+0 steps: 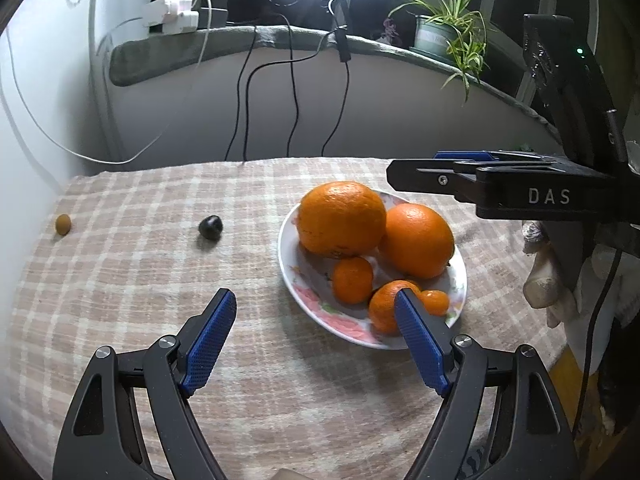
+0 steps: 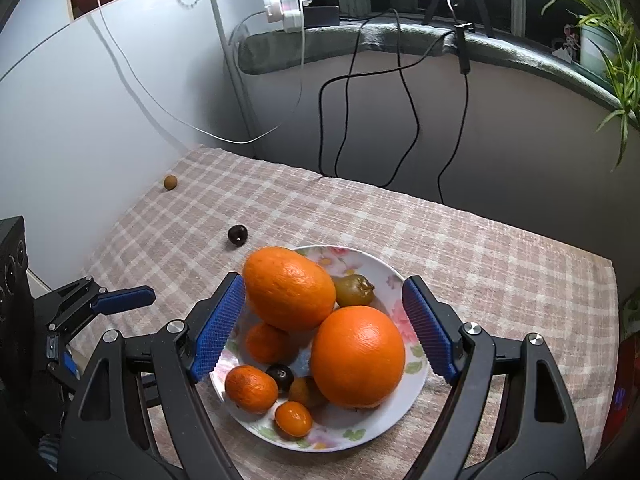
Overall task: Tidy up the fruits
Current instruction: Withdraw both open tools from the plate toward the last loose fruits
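Observation:
A floral plate (image 1: 316, 312) (image 2: 400, 280) holds two large oranges (image 1: 342, 218) (image 2: 358, 356), several small mandarins (image 1: 352, 280) (image 2: 251, 388), a dark fruit (image 2: 281, 376) and a greenish-brown fruit (image 2: 354, 290). A dark plum (image 1: 211, 227) (image 2: 237, 235) and a small brown fruit (image 1: 63, 224) (image 2: 170, 182) lie loose on the checked cloth. My left gripper (image 1: 316, 300) is open and empty, just left of the plate. My right gripper (image 2: 324, 288) is open and empty, above the plate; it also shows in the left wrist view (image 1: 416, 172).
The table (image 1: 160, 280) with the checked cloth meets a white wall on the left. Cables (image 1: 292, 92) hang behind it from a sill with a power strip (image 1: 172, 14) and a potted plant (image 1: 444, 32). The table's right edge drops off near a cloth (image 1: 548, 276).

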A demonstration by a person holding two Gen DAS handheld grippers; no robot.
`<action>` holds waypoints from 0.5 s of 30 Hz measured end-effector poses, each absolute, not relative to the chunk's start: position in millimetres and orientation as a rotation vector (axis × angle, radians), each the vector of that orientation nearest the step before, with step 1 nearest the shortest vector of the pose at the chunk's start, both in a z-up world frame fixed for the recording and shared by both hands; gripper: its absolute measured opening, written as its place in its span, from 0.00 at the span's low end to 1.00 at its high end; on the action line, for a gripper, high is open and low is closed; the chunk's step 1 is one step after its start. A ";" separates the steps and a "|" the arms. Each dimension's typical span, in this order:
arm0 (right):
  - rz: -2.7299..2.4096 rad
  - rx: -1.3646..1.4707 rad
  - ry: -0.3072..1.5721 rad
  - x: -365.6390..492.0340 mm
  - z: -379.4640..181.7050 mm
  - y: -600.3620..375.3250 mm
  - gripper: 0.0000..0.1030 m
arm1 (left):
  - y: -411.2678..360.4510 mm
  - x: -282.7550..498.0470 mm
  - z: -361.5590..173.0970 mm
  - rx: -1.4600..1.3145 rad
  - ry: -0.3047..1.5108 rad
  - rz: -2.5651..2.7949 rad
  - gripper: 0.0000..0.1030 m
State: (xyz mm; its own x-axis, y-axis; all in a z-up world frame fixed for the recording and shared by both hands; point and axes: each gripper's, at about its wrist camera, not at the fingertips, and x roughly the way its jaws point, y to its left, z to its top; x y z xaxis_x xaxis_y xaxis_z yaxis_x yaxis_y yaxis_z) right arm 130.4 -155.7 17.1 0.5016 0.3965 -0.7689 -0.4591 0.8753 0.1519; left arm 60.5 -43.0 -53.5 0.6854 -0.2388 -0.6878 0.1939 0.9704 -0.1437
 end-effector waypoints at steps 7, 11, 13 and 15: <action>0.545 -0.099 0.907 132.1 18.9 -141.0 0.81 | -24.5 62.6 -54.7 -0.071 0.774 -0.213 0.79; 0.564 -0.120 0.907 132.9 18.7 -130.4 0.81 | -6.8 64.0 -55.7 -0.088 0.769 -0.186 0.79; 0.574 -0.130 0.910 134.1 18.0 -124.7 0.81 | 1.8 64.4 -55.8 -0.092 0.763 -0.171 0.79; 0.581 -0.137 0.911 135.4 17.2 -119.6 0.81 | 10.8 65.3 -56.4 -0.097 0.763 -0.155 0.79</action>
